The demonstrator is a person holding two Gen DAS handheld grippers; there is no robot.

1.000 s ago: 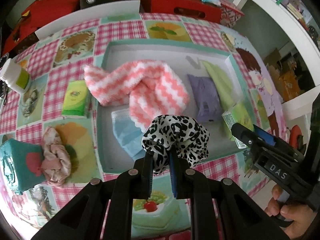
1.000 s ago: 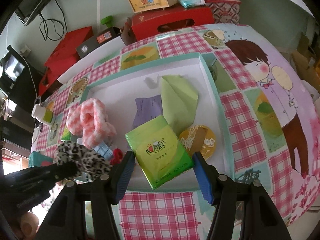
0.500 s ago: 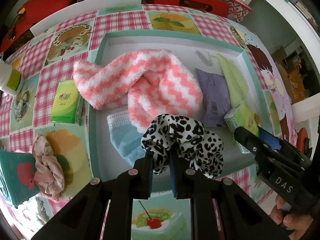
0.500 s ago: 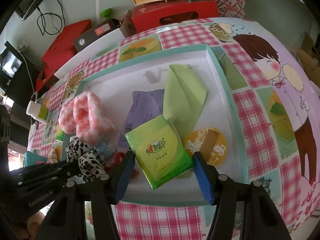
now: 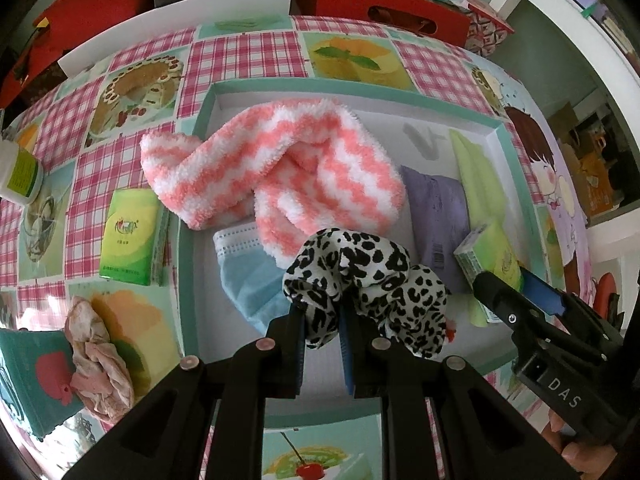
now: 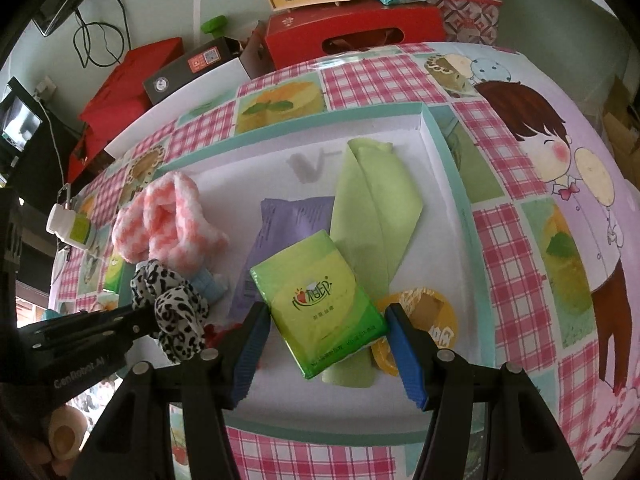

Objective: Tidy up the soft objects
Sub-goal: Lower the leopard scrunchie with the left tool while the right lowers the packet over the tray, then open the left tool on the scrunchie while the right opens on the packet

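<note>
The left gripper (image 5: 322, 334) pinches the leopard scrunchie (image 5: 364, 276) between nearly closed fingers. Since a second ago it has moved forward and down: the scrunchie then hung over the near rim of the tray (image 5: 192, 208), and it now sits further in, over the blue mask (image 5: 248, 280) and the near end of the pink-and-white sock (image 5: 280, 168). Whether it touches them I cannot tell. The tray fills more of the left view than before.

The right gripper (image 6: 324, 332) clamps a green tissue pack (image 6: 320, 304) across its width, jaws held wide on it, the same grip as a second ago. The pack hangs over the tray's near right part, above the green cloth (image 6: 376, 208), the purple packet (image 6: 288, 220) and a round yellow packet (image 6: 432, 316). It too has come a little further in over the tray.

Unmoved on the tablecloth (image 5: 248, 48) left of the tray: a second tissue pack (image 5: 130, 236), a pink scrunchie (image 5: 100, 348), a teal box (image 5: 32, 376) and a white bottle (image 5: 18, 172).
</note>
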